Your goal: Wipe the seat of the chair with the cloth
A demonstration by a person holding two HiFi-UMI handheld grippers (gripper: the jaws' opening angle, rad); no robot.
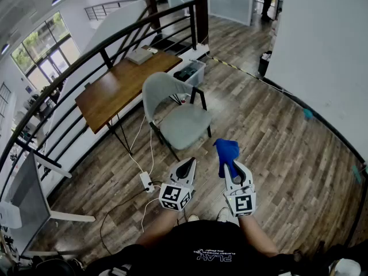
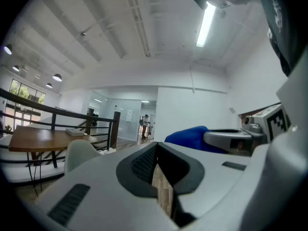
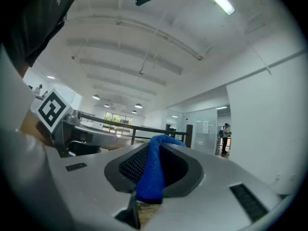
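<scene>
Wiping has not begun, by the look of it; the cloth (image 1: 226,152) is already pinched in the right gripper (image 1: 232,167), whose jaws are closed on it with blue folds bunched past the tips; the chair (image 1: 183,123) stands ahead of both grippers, well apart, its seat untouched; the left gripper (image 1: 185,167), just beside the right, has its jaws drawn together on nothing; both point forward towards the chair.

Chair (image 2: 79,154) mostly hidden behind left claw (image 2: 159,150); bkgd person (image 2: 145,124) too small.
</scene>
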